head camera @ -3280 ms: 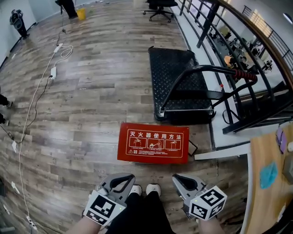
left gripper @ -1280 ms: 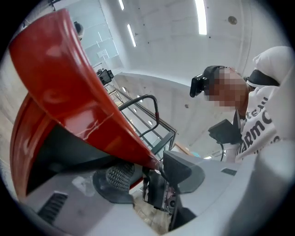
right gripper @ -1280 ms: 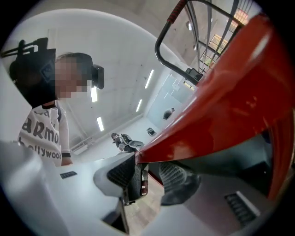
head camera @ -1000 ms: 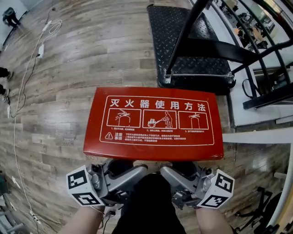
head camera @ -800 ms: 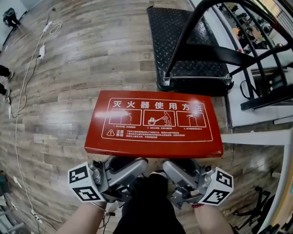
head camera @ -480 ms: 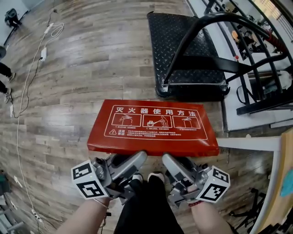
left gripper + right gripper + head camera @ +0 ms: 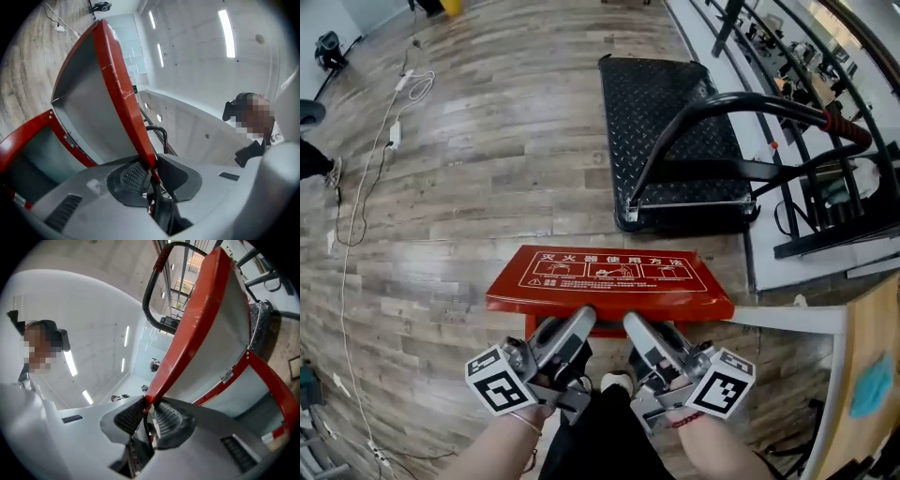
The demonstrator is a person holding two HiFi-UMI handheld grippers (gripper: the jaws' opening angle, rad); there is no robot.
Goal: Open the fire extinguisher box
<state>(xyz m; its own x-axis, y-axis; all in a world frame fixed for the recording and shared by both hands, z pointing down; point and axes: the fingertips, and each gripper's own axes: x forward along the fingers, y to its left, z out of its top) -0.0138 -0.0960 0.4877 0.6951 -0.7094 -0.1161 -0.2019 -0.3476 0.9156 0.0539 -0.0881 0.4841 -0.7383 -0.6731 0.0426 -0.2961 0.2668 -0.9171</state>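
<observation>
left gripper [image 7: 151, 171] pinches the front edge of the red lid [image 7: 609, 277], and its jaws have just been closing on it. right gripper [image 7: 149, 411] pinches the same edge just beside it, its jaws closing too. the lid is up and tilted over the red fire extinguisher box [image 7: 26, 136], which sits on the wood floor [image 7: 487, 187] near a black cart [image 7: 666, 122].

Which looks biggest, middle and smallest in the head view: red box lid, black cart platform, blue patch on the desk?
1. Black diamond-plate cart platform.
2. Red metal box lid, tilted up, so foreshortened.
3. Blue patch on the wooden desk.
</observation>
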